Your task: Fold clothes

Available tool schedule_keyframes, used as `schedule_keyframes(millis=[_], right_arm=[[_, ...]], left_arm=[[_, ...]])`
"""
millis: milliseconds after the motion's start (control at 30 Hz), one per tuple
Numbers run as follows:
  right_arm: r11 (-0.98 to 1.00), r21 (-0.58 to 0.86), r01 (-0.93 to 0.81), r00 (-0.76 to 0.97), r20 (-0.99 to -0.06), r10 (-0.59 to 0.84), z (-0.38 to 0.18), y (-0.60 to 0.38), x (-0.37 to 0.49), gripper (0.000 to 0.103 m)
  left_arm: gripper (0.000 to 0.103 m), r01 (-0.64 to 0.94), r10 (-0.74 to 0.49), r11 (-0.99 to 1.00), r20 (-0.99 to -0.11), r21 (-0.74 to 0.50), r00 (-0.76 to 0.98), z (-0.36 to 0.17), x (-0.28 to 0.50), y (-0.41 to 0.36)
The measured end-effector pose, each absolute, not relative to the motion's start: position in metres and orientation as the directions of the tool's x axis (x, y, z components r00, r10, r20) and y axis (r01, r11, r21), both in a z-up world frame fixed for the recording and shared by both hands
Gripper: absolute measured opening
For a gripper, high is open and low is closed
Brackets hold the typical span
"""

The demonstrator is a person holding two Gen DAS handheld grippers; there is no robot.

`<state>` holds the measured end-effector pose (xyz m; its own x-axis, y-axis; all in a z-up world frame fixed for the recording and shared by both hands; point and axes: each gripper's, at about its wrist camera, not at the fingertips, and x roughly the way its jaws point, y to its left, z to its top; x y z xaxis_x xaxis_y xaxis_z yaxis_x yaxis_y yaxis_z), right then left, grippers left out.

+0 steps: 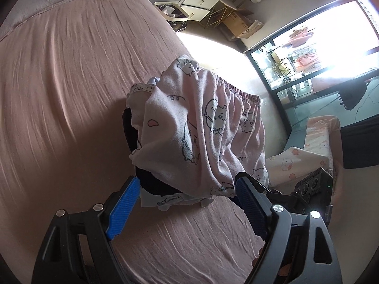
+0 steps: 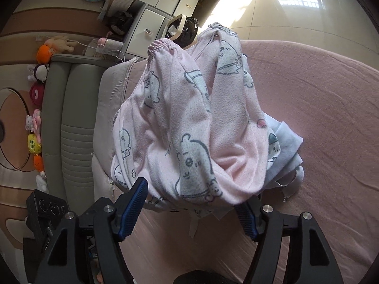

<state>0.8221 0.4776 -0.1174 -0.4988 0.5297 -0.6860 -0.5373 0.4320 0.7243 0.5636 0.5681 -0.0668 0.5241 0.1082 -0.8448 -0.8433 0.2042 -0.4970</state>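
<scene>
A heap of clothes lies on the pink bed sheet (image 1: 59,90). On top are pink pajama pants (image 1: 196,127) with cartoon animal prints and an elastic waistband; they also show in the right wrist view (image 2: 189,118). A dark garment (image 1: 132,130) and a pale blue one (image 2: 284,146) lie under them. My left gripper (image 1: 187,189) is open at the near edge of the heap, its blue fingers apart on either side. My right gripper (image 2: 194,198) is open too, with the heap's edge hanging between its fingers.
The bed sheet (image 2: 319,108) spreads around the heap. Folded pink printed clothes (image 1: 300,163) lie to the right in the left wrist view. A padded headboard (image 2: 73,123), plush toys (image 2: 35,118), white drawers (image 2: 151,30) and a bin (image 2: 187,29) stand beside the bed.
</scene>
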Motion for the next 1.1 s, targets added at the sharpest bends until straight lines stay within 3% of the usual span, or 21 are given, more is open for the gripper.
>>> schedule_keyframes(millis=[233, 467, 667, 833, 1000, 1100], right_arm=[[0.432, 0.685, -0.587, -0.477, -0.724, 0.498, -0.104, 0.455, 0.825, 0.077], [0.346, 0.679, -0.647, -0.428, -0.699, 0.573, -0.062, 0.431, 0.828, 0.078], [0.271, 0.556, -0.786, -0.302, -0.727, 0.616, -0.022, 0.423, 0.81, 0.088], [0.23, 0.467, -0.854, -0.236, -0.742, 0.628, 0.0, 0.418, 0.789, 0.088], [0.258, 0.316, -0.913, -0.103, -0.791, 0.603, 0.005, 0.416, 0.772, 0.091], [0.282, 0.222, -0.934, -0.022, -0.82, 0.572, 0.001, 0.414, 0.767, 0.094]], left_arm=[[0.083, -0.887, 0.187, 0.293, -0.888, -0.358, 0.421, -0.04, 0.574, 0.552], [0.083, -0.895, 0.253, 0.334, -0.886, -0.297, 0.389, -0.01, 0.578, 0.542], [0.085, -0.889, 0.378, 0.419, -0.854, -0.187, 0.358, 0.025, 0.577, 0.529], [0.085, -0.897, 0.388, 0.382, -0.842, -0.223, 0.374, 0.025, 0.568, 0.516], [0.085, -0.894, 0.468, 0.445, -0.839, -0.048, 0.278, 0.017, 0.58, 0.501], [0.085, -0.897, 0.494, 0.441, -0.828, -0.024, 0.265, 0.014, 0.584, 0.501]])
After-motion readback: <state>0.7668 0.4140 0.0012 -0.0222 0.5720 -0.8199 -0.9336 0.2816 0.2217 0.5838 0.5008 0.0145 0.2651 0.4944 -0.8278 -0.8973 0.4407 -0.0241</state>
